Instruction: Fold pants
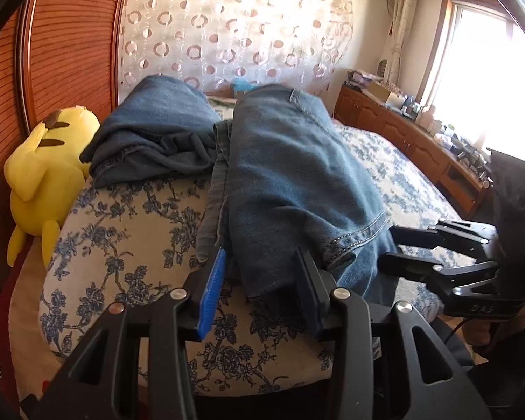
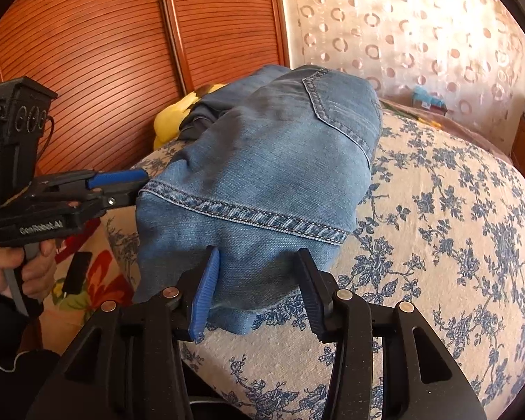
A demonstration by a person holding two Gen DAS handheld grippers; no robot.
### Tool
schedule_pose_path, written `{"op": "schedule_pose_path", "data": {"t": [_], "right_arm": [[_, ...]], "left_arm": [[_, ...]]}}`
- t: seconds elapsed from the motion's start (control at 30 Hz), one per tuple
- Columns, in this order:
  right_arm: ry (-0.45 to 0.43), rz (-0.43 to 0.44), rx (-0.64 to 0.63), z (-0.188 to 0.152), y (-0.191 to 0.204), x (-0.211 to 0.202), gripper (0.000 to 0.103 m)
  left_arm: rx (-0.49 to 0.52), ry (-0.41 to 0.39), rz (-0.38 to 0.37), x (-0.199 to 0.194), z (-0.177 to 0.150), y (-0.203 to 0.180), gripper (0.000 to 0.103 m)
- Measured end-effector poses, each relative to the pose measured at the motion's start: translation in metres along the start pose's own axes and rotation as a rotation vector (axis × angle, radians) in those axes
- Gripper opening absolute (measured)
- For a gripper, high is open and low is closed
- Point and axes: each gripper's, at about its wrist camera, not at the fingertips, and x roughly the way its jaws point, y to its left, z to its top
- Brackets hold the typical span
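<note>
The folded blue jeans [image 1: 290, 175] lie along the floral bed cover [image 1: 122, 245], with the stitched hem end nearest me. My left gripper [image 1: 262, 280] stands open astride that near end, denim between its fingers and a gap showing beside the blue pad. In the right wrist view the jeans [image 2: 269, 161] show a back pocket at the far end. My right gripper [image 2: 259, 280] is open, its fingers on either side of the near edge without pressing. The left gripper [image 2: 133, 189] reaches in at the jeans' left corner. The right gripper [image 1: 402, 248] sits open at the jeans' right side.
A second dark blue garment [image 1: 157, 129] lies crumpled at the far left of the bed, beside a yellow plush toy [image 1: 45, 175]. Wooden slatted wardrobe doors [image 2: 87, 52] stand behind. A low wooden cabinet [image 1: 420, 140] with clutter runs under the window. A hand [image 2: 35, 269] grips the left tool.
</note>
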Motion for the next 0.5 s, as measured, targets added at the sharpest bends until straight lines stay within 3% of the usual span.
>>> {"op": "schedule_pose_path", "data": {"t": [0.3,0.4,0.5], "right_arm": [[-0.002,0.003,0.014,-0.001,-0.003,0.002,0.048],[0.000,0.009,0.022,-0.001,-0.005,0.004,0.049],[0.001,0.012,0.027,-0.001,-0.005,0.004,0.050]], "left_arm": [[-0.004,0.024,-0.005,0.010,-0.005,0.000,0.041],[0.012,0.038,-0.044,0.012,-0.008,-0.004,0.022],[0.044,0.036,-0.035,0.012,-0.008,-0.008,0.013]]}}
